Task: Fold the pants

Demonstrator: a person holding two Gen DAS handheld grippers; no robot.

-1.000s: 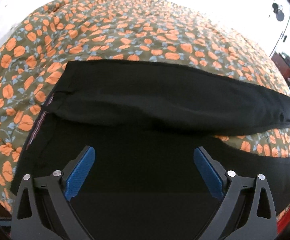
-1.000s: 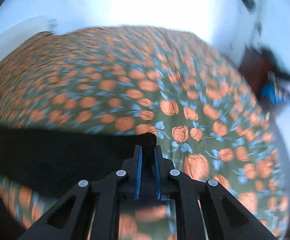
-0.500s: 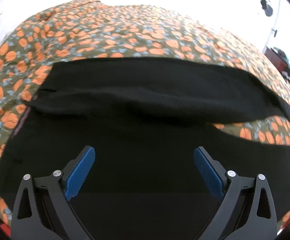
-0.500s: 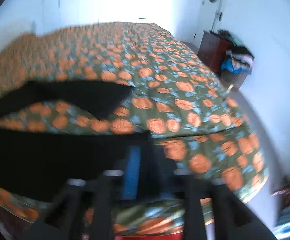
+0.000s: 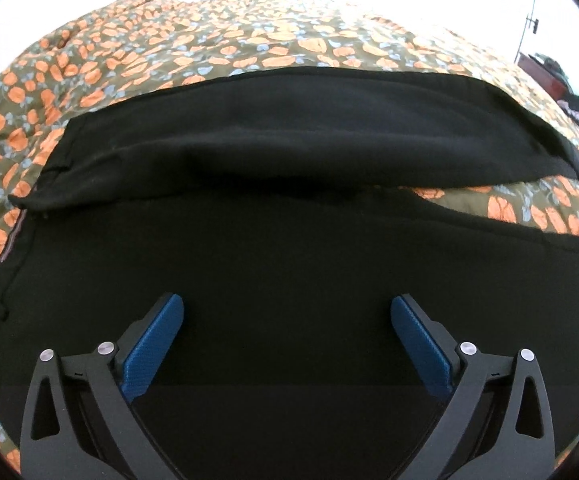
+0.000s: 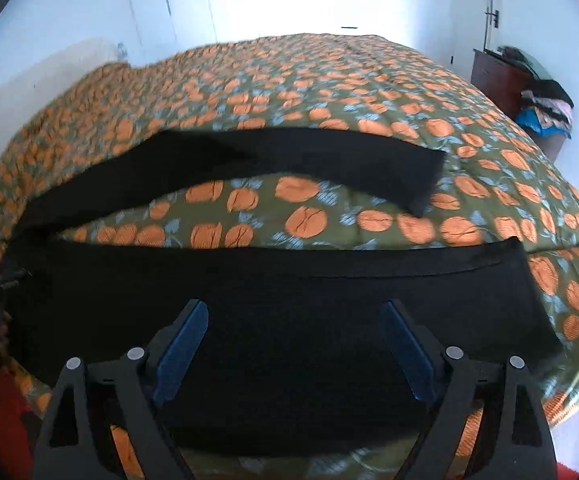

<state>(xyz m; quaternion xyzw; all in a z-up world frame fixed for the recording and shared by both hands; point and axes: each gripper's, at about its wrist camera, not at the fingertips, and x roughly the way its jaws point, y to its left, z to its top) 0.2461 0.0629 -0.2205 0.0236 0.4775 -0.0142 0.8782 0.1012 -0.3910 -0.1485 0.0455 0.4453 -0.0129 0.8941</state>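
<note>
Pants (image 5: pixel 289 248), one black pair, lie spread on the bed (image 5: pixel 249 48), whose cover is olive with orange flowers. Their two legs run off to the right, the far leg (image 6: pixel 289 152) apart from the near leg (image 6: pixel 289 280), with bedcover showing between them. The left hand-held gripper (image 5: pixel 287 308) stands wide open above the near black cloth, holding nothing. The right hand-held gripper (image 6: pixel 293 312) has just been opening and is spread wide over the near leg, nothing pinched. A dark cabinet (image 6: pixel 493 76) with piled clothes stands far right.
</note>
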